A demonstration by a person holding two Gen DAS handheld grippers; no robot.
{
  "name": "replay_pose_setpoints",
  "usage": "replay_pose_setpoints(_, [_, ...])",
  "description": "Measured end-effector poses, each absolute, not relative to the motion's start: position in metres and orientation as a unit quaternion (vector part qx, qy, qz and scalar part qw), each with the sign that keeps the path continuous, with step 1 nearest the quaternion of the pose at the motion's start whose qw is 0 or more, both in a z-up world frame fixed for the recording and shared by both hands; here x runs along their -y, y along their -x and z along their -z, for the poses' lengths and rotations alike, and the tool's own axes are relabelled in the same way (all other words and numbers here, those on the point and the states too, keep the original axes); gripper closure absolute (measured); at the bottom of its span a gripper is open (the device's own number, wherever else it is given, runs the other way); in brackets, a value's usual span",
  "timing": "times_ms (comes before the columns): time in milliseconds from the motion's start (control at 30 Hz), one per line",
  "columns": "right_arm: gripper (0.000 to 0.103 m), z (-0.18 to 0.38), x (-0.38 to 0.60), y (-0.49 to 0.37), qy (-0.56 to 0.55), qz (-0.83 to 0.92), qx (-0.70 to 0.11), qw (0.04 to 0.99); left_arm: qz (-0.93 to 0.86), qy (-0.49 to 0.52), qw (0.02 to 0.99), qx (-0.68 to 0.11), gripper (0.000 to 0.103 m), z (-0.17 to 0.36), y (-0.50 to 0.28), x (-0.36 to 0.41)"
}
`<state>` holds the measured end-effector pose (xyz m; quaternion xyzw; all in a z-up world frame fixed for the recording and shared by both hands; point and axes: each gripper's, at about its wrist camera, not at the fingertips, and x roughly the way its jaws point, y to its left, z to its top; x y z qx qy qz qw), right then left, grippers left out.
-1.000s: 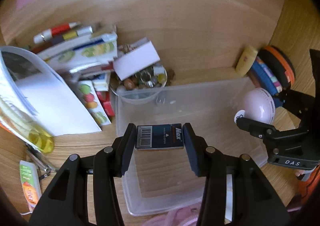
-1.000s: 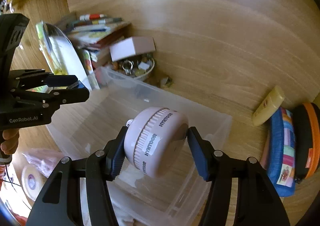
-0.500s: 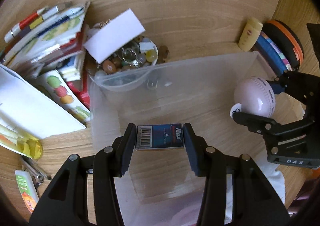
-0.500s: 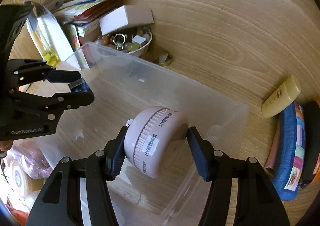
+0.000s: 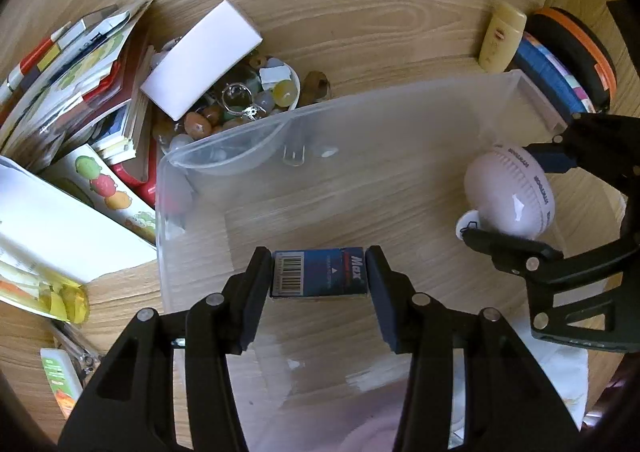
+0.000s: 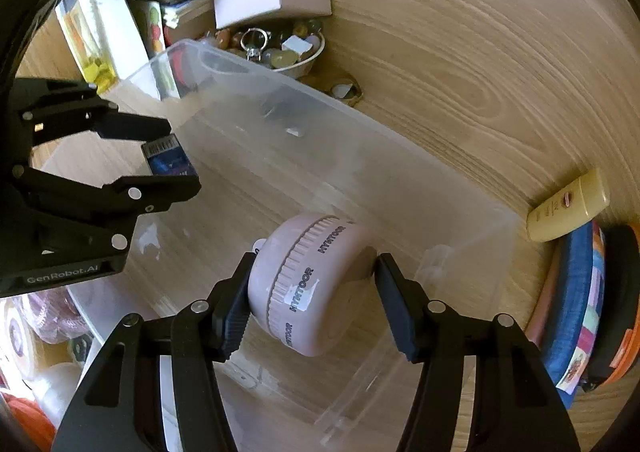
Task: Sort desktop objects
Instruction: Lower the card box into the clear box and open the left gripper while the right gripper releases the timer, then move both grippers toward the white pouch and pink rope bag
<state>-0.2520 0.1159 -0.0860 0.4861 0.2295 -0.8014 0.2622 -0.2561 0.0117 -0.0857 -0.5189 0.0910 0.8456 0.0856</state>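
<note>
My left gripper is shut on a small blue staple box with a barcode and "Max" print, held inside the clear plastic bin above its floor. My right gripper is shut on a pale pink round HYNTOOR device, also held low inside the bin. The right gripper and pink device show at the right in the left wrist view. The left gripper and staple box show at the left in the right wrist view.
A bowl of beads and trinkets with a white box on it sits behind the bin. Books and leaflets lie left. A yellow tube and a blue and orange roll lie right.
Both grippers have moved forward and down over the bin, from near its front edge to low inside it. Each still holds its object.
</note>
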Motion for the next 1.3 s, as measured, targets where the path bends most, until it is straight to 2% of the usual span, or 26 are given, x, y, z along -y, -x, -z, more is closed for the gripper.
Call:
replay_pose_setpoints(300, [0.047,0.078,-0.116,0.245,-0.473,0.811,-0.236,0.253,-0.847,0.515,0.076,-0.102,0.055,0.080,0.254,-0.011])
replay_pose_setpoints(467, [0.047,0.058,-0.125,0.237,-0.458,0.824,-0.215,0.253,-0.862,0.492,0.070,-0.104,0.038,0.060,0.242,-0.007])
replay_pose_setpoints(633, [0.029,0.033,-0.126,0.221,-0.427,0.846,-0.197,0.251,-0.880,0.460,0.062,-0.102,0.033,0.033,0.226,0.001])
replay_pose_setpoints(700, [0.029,0.023,-0.134,0.215,-0.415,0.853,-0.187,0.255,-0.886,0.449,0.060,-0.097,0.030,0.023,0.221,0.005])
replay_pose_setpoints(767, [0.028,0.013,-0.138,0.206,-0.405,0.860,-0.178,0.256,-0.892,0.439,0.054,-0.090,0.020,0.007,0.214,0.006])
replay_pose_setpoints(933, [0.021,-0.017,-0.150,0.187,-0.377,0.875,-0.154,0.260,-0.910,0.404,0.050,-0.074,0.019,-0.013,0.187,0.012])
replay_pose_setpoints(1000, [0.020,-0.029,-0.157,0.176,-0.365,0.881,-0.143,0.265,-0.917,0.390,0.048,-0.068,0.016,-0.024,0.175,0.019])
replay_pose_setpoints(1033, [0.020,-0.034,-0.159,0.172,-0.361,0.882,-0.139,0.267,-0.920,0.384,0.047,-0.066,0.009,-0.028,0.170,0.018])
replay_pose_setpoints(1067, [0.020,-0.039,-0.162,0.167,-0.356,0.884,-0.133,0.271,-0.924,0.373,0.044,-0.066,0.008,-0.033,0.162,0.020])
replay_pose_setpoints(1300, [0.019,-0.050,-0.174,0.141,-0.332,0.892,-0.124,0.281,-0.933,0.352,0.038,-0.065,0.008,-0.043,0.115,0.033])
